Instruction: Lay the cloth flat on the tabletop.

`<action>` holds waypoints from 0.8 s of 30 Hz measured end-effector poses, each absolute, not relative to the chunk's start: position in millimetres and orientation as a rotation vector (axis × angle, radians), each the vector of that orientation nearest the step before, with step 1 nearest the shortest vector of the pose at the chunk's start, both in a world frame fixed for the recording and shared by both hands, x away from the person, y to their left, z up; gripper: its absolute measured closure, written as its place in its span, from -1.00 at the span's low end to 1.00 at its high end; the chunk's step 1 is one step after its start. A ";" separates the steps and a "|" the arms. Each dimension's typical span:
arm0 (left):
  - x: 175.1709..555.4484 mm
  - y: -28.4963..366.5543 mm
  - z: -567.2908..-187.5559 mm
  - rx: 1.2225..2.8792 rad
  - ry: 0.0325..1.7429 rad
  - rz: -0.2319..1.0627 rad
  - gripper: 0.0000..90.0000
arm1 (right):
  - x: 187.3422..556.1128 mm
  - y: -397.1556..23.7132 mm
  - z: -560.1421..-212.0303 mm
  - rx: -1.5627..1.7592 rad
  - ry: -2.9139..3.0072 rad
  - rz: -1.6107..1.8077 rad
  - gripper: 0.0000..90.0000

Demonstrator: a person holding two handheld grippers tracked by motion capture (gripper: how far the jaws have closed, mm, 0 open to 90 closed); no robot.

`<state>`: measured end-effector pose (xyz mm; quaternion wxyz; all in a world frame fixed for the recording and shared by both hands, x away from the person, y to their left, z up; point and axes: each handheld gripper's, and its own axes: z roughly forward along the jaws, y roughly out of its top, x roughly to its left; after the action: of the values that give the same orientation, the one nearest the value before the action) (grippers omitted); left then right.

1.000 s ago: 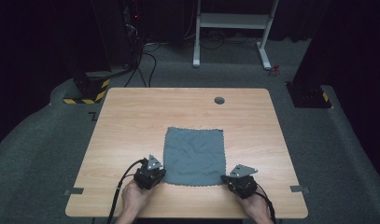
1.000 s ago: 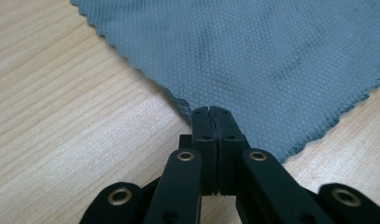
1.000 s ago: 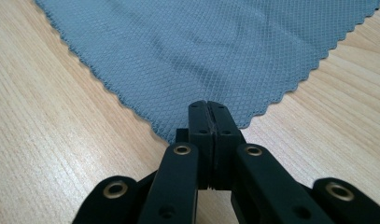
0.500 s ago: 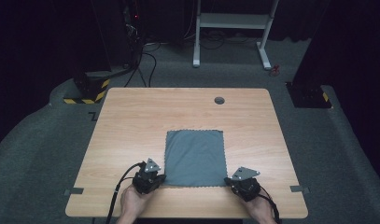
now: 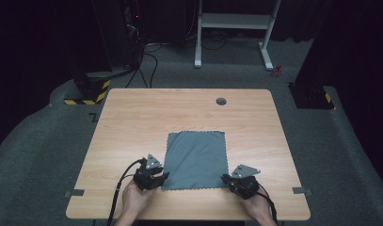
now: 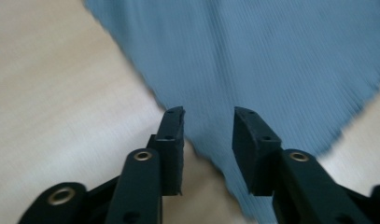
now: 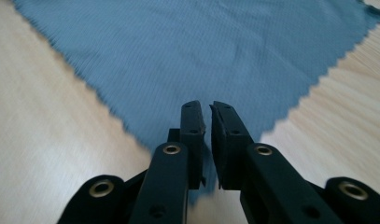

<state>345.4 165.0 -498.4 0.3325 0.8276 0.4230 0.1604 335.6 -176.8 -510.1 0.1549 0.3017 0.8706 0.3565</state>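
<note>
High view: grey cloth [image 5: 196,159] flat on the counter [image 5: 132,122].
Left hand-held gripper [image 6: 208,122] just parted (nothing pinched); right hand-held gripper [image 7: 207,116] opening slightly, a narrow gap.

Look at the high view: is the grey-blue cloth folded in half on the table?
No. The cloth lies spread flat as a single square layer on the wooden table, with no fold in it.

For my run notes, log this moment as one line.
cloth: flat on table | left gripper: jaws just opening, cloth corner between | right gripper: jaws barely apart at other near corner
</note>
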 end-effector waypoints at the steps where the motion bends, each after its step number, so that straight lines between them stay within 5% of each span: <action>1: 353.9 163.7 -498.7 2.152 1.116 0.418 0.34 | 339.8 -172.6 -511.4 0.859 2.494 1.023 0.83; 7: 410.8 154.9 -501.8 2.109 1.115 0.440 0.28 | 356.9 -162.6 -518.9 0.885 2.507 1.043 0.70; 12: 455.5 144.0 -506.3 2.140 1.194 0.583 0.23 | 359.9 -164.2 -519.7 0.909 2.498 1.059 0.66; 24: 487.8 158.1 -510.5 2.118 1.337 0.639 0.21 | 359.0 -163.6 -520.0 0.885 2.497 1.050 0.66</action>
<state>487.8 158.1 -510.5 0.2747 0.7878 0.4974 0.2376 359.0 -163.6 -520.0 0.1455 0.3074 0.8668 0.3647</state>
